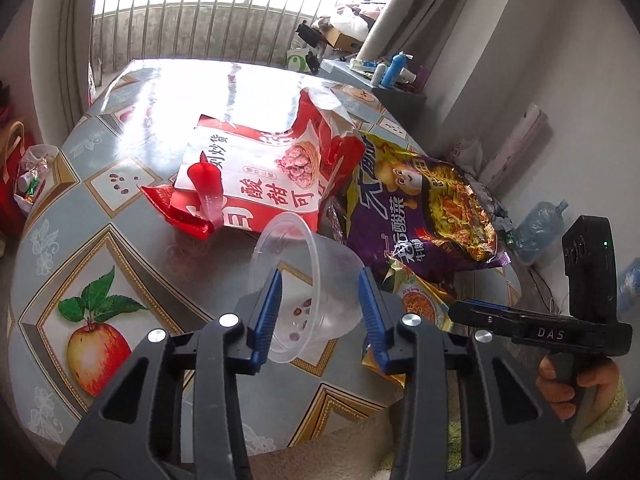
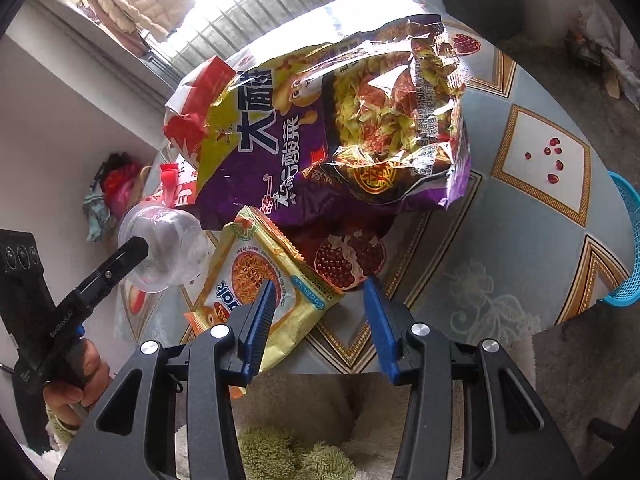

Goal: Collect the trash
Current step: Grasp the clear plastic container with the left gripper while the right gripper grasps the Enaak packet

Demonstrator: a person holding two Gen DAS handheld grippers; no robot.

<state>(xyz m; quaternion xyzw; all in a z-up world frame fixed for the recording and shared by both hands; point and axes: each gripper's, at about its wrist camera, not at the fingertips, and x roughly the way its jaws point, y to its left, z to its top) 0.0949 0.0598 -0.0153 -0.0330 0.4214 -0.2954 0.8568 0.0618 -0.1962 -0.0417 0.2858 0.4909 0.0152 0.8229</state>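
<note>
A clear plastic cup lies on its side at the table's near edge. My left gripper is shut on it, one blue pad on each side of its wall. In the right wrist view the cup shows behind the left gripper. A yellow noodle packet lies flat, partly under a large purple noodle bag. My right gripper hovers open over the packet's near corner, its left pad above the packet. A red snack bag with a red clip lies further back.
The round table has a fruit-print cloth, with its front edge right below both grippers. A blue mesh basket stands past the table's right edge. On the floor, a bag of rubbish sits left and a water jug right.
</note>
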